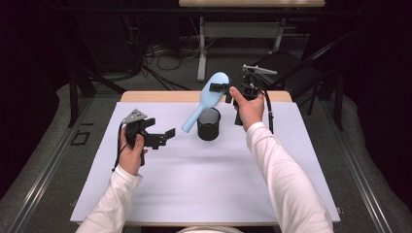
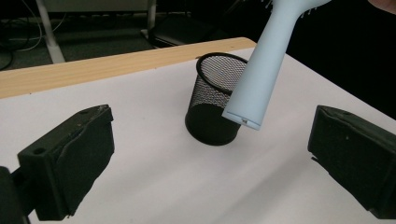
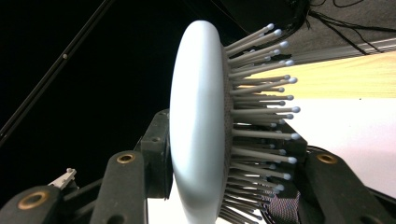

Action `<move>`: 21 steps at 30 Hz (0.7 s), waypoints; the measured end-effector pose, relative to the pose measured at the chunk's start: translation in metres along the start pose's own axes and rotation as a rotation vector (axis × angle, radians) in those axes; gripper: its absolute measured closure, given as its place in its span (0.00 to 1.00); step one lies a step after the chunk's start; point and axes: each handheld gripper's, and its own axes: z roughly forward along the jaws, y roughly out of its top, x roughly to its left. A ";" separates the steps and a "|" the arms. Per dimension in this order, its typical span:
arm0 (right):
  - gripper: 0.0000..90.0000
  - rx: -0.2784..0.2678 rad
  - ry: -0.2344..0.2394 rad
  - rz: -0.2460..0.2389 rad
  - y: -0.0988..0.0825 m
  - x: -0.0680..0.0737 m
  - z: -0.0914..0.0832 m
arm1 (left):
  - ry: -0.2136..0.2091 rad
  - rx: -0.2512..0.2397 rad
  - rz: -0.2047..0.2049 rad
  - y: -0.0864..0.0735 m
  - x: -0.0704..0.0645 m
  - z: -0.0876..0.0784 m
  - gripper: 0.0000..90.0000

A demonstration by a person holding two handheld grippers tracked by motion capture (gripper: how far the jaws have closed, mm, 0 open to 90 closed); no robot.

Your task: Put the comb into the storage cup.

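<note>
Pale blue brush: hairbrush [image 1: 206, 99] held in the air at the far middle of the table, above the mesh cup; head up and to the right, handle slanting down to the left
Handle end: hangs just over the near-left rim of the cup in the high view; in the left gripper view it crosses in front of the cup's rim, and whether it touches I cannot tell
Right gripper: right gripper [image 1: 224, 92] clamped on the brush head, one jaw on the smooth back, the other on the bristle side; in the right gripper view the bristles stick out to the right
Left gripper: left gripper [image 1: 167, 136] at the left of the table, jaws wide apart with nothing between them, pointing right toward the cup and well apart from it
Black mesh cup: cup [image 1: 209, 124] upright on the white sheet, right of the left gripper
Surface: white sheet [image 1: 204, 184] covering the table; bare wooden edge [image 1: 145, 96] along the far side
</note>
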 end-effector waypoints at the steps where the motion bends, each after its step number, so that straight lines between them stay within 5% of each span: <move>1: 0.57 0.000 -0.002 -0.002 0.000 0.000 0.000 | 0.002 -0.003 -0.002 -0.001 0.002 -0.001 0.01; 21: 0.57 0.001 -0.001 -0.012 -0.001 0.001 0.002 | 0.019 -0.027 -0.052 -0.008 0.022 -0.013 0.01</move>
